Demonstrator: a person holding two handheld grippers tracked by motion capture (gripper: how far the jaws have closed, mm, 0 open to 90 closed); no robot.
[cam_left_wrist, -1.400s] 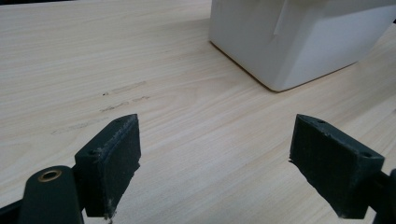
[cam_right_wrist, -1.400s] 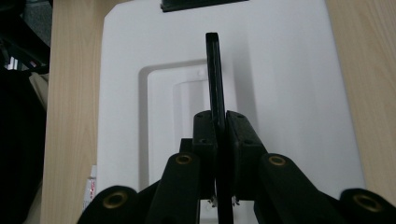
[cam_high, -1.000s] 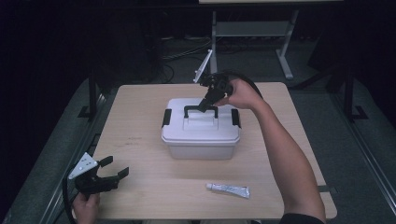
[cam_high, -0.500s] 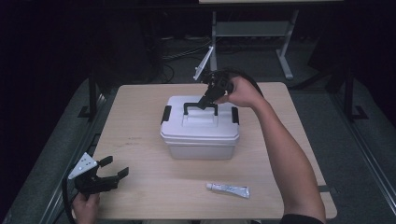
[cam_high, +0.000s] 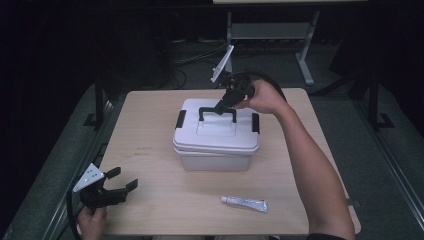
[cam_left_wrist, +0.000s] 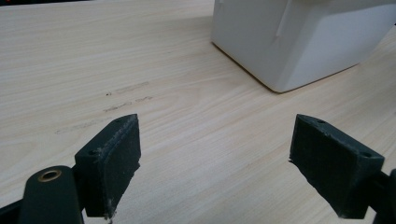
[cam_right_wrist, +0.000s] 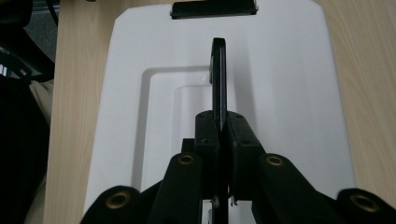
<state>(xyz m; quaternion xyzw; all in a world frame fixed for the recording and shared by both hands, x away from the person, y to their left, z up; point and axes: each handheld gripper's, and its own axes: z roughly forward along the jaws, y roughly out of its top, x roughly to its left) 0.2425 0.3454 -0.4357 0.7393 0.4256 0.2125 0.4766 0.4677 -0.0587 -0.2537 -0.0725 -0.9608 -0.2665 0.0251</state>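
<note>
The white plastic box (cam_high: 216, 140) sits in the middle of the counter (cam_high: 150, 130) in the high view, its long axis running left to right across the frame, a black latch (cam_high: 180, 119) on each short end. Its black handle (cam_high: 218, 111) stands upright over the lid, the bar lying along that same long axis. In the right gripper view the handle (cam_right_wrist: 218, 70) shows edge-on as a thin dark strip running up the frame, above the recessed rectangular panel of the smooth lid (cam_right_wrist: 280, 93).

The right claw (cam_high: 223, 104), at upper centre of the high view, is clamped on the handle; in its own view its pads (cam_right_wrist: 219, 135) press tight on either side of the bar. The left claw (cam_high: 119, 181) rests at the lower left of the counter, its jaws wide apart with nothing between them; its rough, matte black pads (cam_left_wrist: 121, 154) frame bare pale wood grain, with a corner of the box (cam_left_wrist: 299, 42) at upper right.

Compared with a second ago, the box has shifted slightly toward the left of the frame and the grip on the handle is unchanged. The left claw has stayed put.

A small white tube (cam_high: 244, 203) lies on the counter at lower right, pointing left to right.
</note>
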